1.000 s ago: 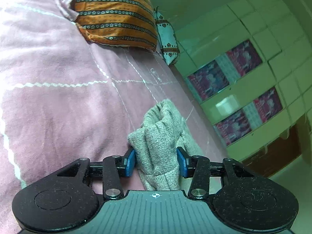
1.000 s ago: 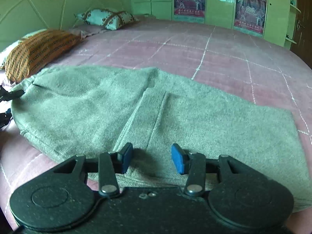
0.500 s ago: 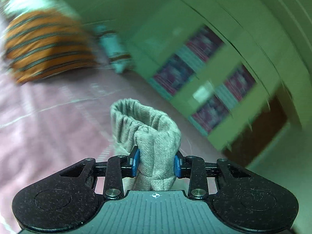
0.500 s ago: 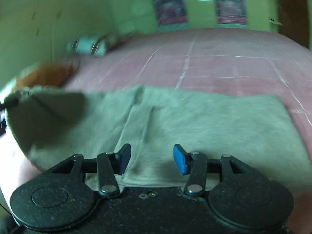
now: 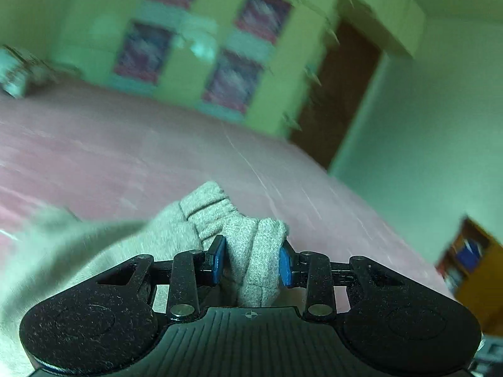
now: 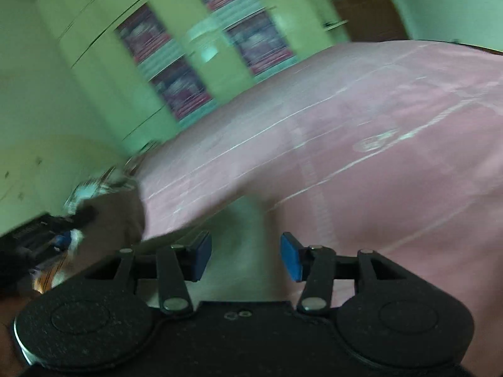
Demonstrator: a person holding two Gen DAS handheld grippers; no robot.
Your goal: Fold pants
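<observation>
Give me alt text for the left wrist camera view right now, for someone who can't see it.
The left gripper is clamped on a bunched fold of grey pants, whose fabric trails off to the lower left over a pink bedspread. Behind, motion-blurred, are a green cupboard wall with dark picture panels and a brown doorway.
</observation>
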